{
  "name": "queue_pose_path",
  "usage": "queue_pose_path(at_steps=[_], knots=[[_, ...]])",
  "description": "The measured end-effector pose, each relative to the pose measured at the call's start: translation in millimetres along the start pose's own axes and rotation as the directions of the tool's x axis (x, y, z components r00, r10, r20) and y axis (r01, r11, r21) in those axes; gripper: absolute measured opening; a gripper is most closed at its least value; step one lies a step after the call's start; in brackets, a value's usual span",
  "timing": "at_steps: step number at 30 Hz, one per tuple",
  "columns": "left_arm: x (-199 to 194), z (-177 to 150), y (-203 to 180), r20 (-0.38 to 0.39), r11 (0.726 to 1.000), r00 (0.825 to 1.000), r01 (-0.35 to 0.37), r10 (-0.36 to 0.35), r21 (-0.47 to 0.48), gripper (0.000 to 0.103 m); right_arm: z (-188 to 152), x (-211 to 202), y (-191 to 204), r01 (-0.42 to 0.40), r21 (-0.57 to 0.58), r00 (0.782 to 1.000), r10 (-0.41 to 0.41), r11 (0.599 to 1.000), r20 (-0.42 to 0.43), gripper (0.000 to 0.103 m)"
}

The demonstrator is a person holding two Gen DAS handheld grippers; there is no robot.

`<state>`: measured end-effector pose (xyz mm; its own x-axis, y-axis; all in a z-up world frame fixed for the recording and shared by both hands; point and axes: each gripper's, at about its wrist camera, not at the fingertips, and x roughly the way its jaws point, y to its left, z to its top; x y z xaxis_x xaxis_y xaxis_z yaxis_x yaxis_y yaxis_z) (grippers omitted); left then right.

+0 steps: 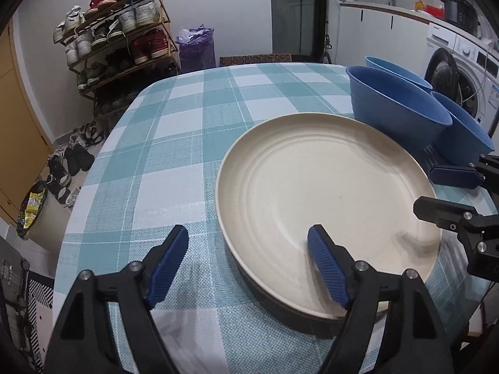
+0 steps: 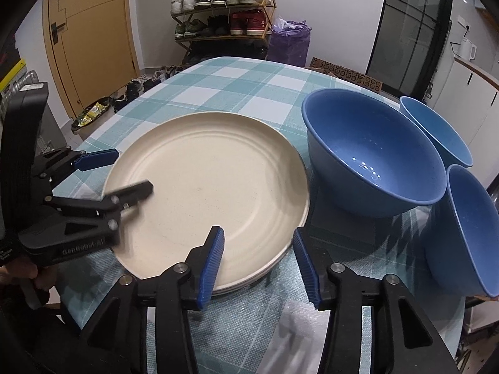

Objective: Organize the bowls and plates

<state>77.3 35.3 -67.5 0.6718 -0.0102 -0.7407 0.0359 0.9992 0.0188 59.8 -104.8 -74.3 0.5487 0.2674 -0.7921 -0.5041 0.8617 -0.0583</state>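
Note:
A stack of cream plates lies on the teal checked table, with a dark edge showing under it. Three blue bowls stand close by on its right: a big one, one behind it, and a tilted one. My left gripper is open and straddles the stack's left rim, one finger over the cloth and one over the top plate. My right gripper is open astride the right rim, its pads off the plates.
A shoe rack and a purple bag stand past the table's far edge. A washing machine and white counter are on the right, a wooden door on the left. The bowls crowd the table's right side.

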Motion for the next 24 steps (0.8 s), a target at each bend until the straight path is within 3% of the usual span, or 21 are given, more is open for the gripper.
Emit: queue_pose_path(at_steps=[2,6,8,13,24], knots=[[-2.0,1.1,-0.1,0.001,1.000,1.000,0.007,-0.007,-0.008,0.081,0.2,-2.5,-0.1,-0.001,-0.001,1.000,0.001,1.000,0.008,0.052],[-15.2,5.7,0.3,0.031,0.998,0.998,0.060,-0.059,-0.033,0.086,1.7,-13.4,-7.7,-0.034,0.025,0.999,0.033,0.999,0.043,0.072],[-24.0,8.0,-0.9,0.048,0.995,0.995,0.091,-0.089,-0.038,0.103,3.5,-20.8,-11.7,-0.050,0.038,0.997,0.047,0.998,0.064,0.078],[-45.2,15.7,-3.2,0.107,0.987,0.983,0.153,-0.147,-0.053,0.103,9.3,-44.6,-24.1,-0.087,0.068,0.988,0.077,0.994,0.135,0.101],[-65.3,46.3,-17.2,0.148,0.989,0.979,0.146,-0.140,-0.030,0.103,12.4,-96.1,-59.7,-0.067,0.111,0.973,0.041,0.991,0.227,0.102]])
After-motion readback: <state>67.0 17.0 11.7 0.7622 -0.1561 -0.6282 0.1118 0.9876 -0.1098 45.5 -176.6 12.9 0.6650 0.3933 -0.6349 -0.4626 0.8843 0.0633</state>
